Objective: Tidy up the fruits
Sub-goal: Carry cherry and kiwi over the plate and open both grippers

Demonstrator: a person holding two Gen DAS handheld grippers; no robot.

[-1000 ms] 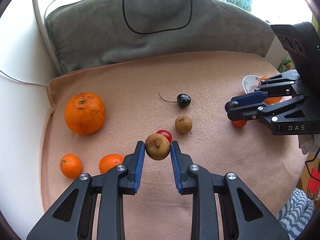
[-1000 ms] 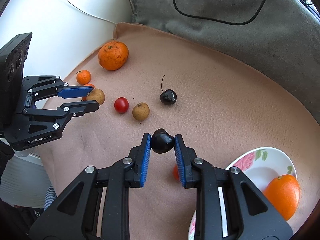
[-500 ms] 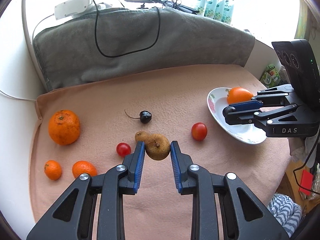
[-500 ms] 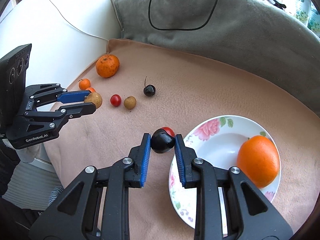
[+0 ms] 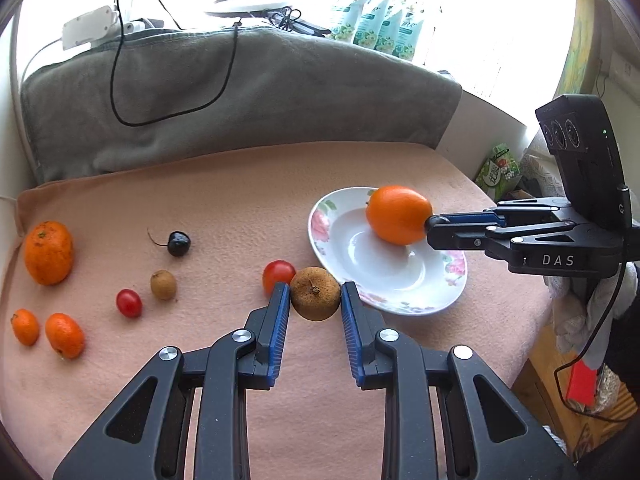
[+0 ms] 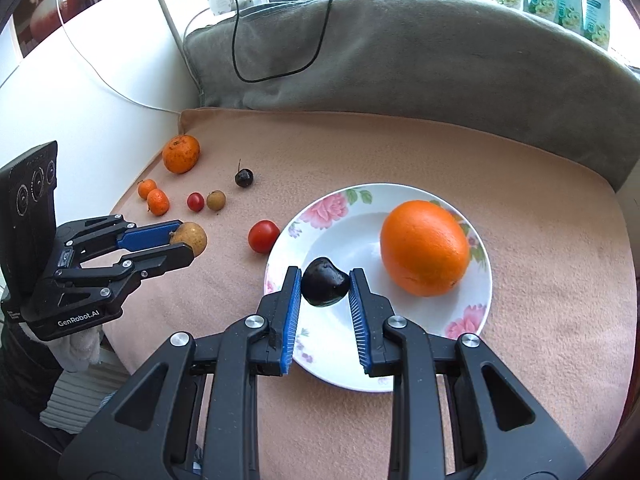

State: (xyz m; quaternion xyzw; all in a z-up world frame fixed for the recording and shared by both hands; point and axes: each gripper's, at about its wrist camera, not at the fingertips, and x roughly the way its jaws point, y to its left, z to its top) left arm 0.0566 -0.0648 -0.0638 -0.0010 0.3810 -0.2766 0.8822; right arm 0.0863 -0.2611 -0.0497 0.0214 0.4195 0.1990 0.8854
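Right wrist view: your right gripper [image 6: 325, 286] grips a dark cherry [image 6: 324, 287] over the plate [image 6: 476, 322] | left gripper [image 5: 315, 294] clamps a brown fruit [image 5: 315, 293] near the plate's left rim | done: one orange [image 6: 425, 248] plated | left: seven fruits on the blanket [image 5: 224, 200].

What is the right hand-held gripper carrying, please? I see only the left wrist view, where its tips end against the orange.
Observer: The right hand-held gripper is shut on a dark cherry.
Operator: Is that cherry over the plate?
Observer: Yes, in the right wrist view it shows against the plate, on its left half, apart from the orange.
Operator: And where does my brown fruit appear from there?
Observer: The brown fruit in the left hand-held gripper appears left of the larger red tomato, outside the plate's rim.
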